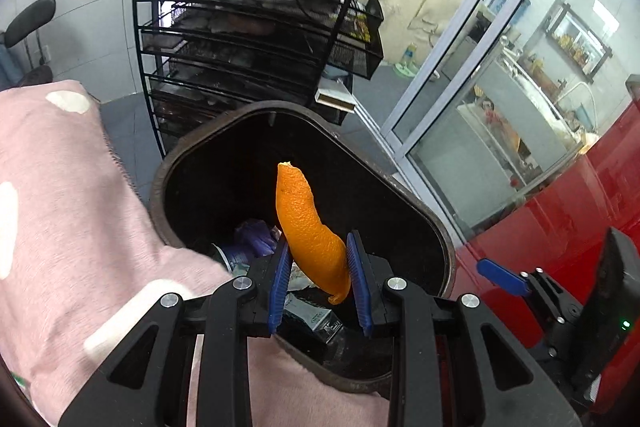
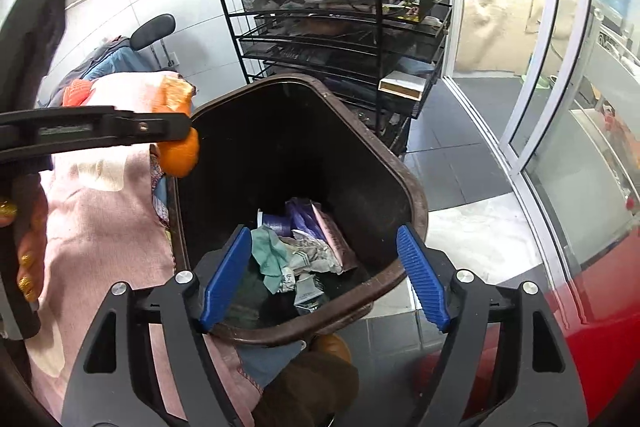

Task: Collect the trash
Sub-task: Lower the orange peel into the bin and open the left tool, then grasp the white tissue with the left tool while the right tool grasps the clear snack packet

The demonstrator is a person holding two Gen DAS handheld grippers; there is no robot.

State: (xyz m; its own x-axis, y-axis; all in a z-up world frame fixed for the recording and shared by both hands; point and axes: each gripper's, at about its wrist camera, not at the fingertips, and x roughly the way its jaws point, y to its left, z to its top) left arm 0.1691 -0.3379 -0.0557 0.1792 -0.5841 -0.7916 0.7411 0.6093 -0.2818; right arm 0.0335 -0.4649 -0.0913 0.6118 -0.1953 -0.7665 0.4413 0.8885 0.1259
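The left gripper pinches an orange peel above the brown trash bin; releasing over its middle should drop it cleanly. The right gripper gapes empty near the rim.

A black wire shelving rack stands against white walls, beside glass partitions on grey floor.
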